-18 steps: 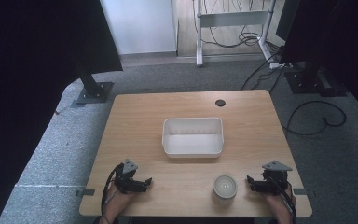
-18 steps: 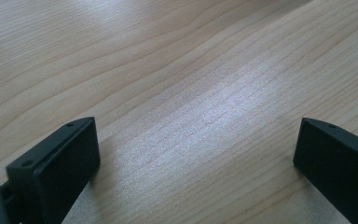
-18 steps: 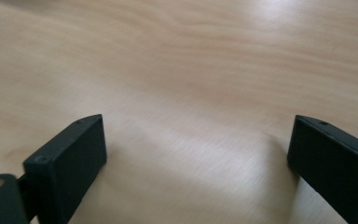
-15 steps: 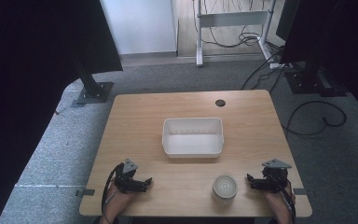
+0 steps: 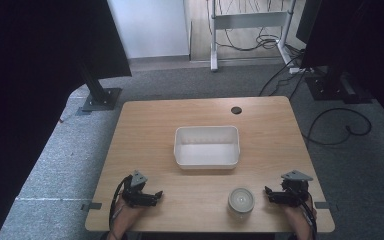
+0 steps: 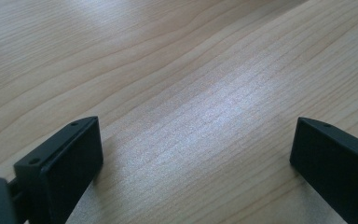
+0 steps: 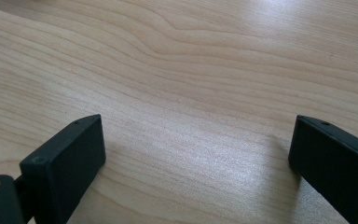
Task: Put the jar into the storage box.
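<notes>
A white rectangular bin (image 5: 207,146) stands empty in the middle of the wooden table (image 5: 145,130). A small white round container (image 5: 241,201) sits near the front edge, right of centre. My left gripper (image 5: 156,196) rests low on the table at the front left, held by a hand, jaws pointing right. My right gripper (image 5: 269,194) rests at the front right, jaws pointing left, a short gap from the round container. In the left gripper view my left gripper (image 6: 196,154) is open over bare wood. In the right gripper view my right gripper (image 7: 198,154) is likewise open over bare wood.
A dark cable hole (image 5: 236,110) marks the table's far side. Black stands (image 5: 100,95) and cables (image 5: 330,125) lie on the grey carpet around the table. Dark screens close off both sides.
</notes>
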`<state>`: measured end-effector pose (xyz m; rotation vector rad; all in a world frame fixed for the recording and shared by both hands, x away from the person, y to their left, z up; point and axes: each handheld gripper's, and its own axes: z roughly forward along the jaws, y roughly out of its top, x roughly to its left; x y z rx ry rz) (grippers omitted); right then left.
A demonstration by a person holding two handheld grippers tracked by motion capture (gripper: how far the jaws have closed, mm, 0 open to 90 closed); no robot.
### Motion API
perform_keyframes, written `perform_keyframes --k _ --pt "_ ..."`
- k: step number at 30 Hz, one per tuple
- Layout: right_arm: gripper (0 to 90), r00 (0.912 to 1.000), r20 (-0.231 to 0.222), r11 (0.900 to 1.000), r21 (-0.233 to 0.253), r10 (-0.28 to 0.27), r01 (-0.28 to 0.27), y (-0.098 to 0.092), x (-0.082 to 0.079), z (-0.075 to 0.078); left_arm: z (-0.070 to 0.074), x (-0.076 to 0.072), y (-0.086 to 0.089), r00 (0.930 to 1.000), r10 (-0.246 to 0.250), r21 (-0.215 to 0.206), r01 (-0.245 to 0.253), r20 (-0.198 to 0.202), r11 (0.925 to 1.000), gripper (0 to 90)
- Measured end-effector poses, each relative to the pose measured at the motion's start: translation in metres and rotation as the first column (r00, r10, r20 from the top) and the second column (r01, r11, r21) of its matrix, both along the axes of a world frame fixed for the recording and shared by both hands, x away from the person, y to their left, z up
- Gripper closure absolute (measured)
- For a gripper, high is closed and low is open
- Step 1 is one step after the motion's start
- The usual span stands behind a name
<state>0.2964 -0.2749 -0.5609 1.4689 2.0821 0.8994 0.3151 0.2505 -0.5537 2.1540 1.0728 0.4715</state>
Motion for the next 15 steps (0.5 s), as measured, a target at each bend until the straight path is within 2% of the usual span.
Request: perform_keyframes --k 15 --pt "3.2 1.0000 0.000 1.000 0.000 0.000 0.000 0.0000 0.0000 0.0000 0.0006 -0.0015 -0.0006 1.0000 -0.007 -0.003 0.007 0.005 1.0000 5.3"
